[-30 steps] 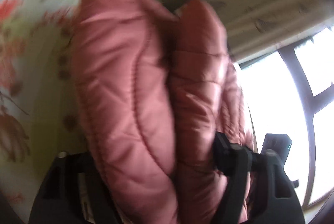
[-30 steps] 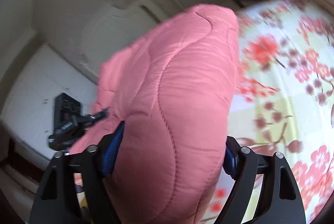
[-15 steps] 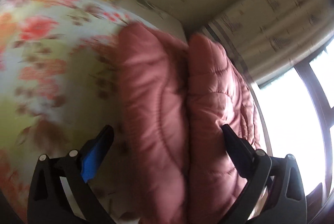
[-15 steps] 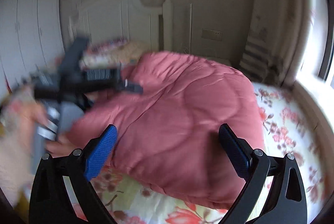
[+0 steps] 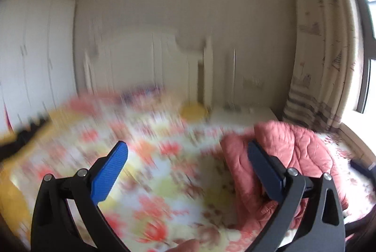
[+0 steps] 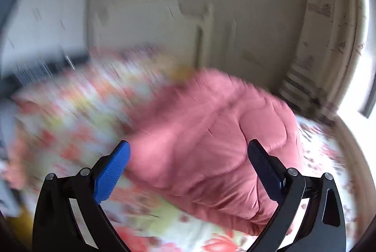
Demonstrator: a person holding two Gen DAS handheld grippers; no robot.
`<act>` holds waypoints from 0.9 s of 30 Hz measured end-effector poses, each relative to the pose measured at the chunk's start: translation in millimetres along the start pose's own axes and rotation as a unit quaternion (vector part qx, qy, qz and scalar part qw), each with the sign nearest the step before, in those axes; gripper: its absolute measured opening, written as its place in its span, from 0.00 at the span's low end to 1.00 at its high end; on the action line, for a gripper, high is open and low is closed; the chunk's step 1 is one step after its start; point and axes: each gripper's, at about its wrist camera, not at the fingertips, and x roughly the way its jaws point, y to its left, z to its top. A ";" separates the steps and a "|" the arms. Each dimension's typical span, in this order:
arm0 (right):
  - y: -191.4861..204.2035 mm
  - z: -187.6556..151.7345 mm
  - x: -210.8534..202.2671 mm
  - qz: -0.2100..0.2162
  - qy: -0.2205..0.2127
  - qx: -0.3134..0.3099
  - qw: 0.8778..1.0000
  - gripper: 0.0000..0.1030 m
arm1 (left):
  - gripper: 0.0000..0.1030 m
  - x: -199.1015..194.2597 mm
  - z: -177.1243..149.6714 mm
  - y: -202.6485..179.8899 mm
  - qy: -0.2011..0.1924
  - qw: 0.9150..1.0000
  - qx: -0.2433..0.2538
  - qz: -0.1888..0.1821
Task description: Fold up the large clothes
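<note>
1. The pink quilted jacket (image 6: 211,134) lay bunched in a thick, folded mound on the bed (image 6: 77,106), toward the bed's window-side edge and away from the headboard (image 5: 150,59). Quilting seams and a deep crease showed on its top; how neatly the layers were stacked could not be told, as both views were motion-blurred.
2. The right gripper (image 6: 188,165) was released: jaws wide, blue pads clear of the fabric, nothing between them. The jacket showed beyond the pads, not in them. Its jaws had just been opening.
3. The left gripper (image 5: 188,165) was likewise released and empty. The jacket (image 5: 289,158) sat past its right-hand finger, off to that side; the flowered bedsheet (image 5: 164,172) filled the gap between the pads. Its jaws had opened fully within the last second and then held wide.
4. Surroundings: the curtain (image 5: 317,52) and a bright window behind the jacket, a white wardrobe (image 5: 35,52) at the far side of the bed, a yellow object (image 5: 192,110) near the headboard.
5. Judgement on the step: the bundle appeared set down and let go, so this fold looked finished, or nearly.
6. Judgement on the next move: it would call for checking whether the mound holds its shape; if it springs open, both grippers would need to re-pinch the upper edge and press it flat. The puffy filling would likely resist.
</note>
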 end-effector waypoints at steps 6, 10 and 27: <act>-41.4 17.9 -95.3 -0.010 -0.084 0.058 0.995 0.95 | 0.98 -90.0 18.1 -16.2 -0.112 0.989 0.015 -0.092; -50.8 -6.2 -119.7 -0.045 -0.068 0.060 0.995 0.95 | 0.98 -88.9 -4.9 -38.3 -0.055 0.994 0.030 -0.094; -34.2 -102.7 -78.5 -0.129 0.035 0.048 0.990 0.95 | 0.98 -49.2 -100.0 -67.5 0.084 0.989 0.087 -0.088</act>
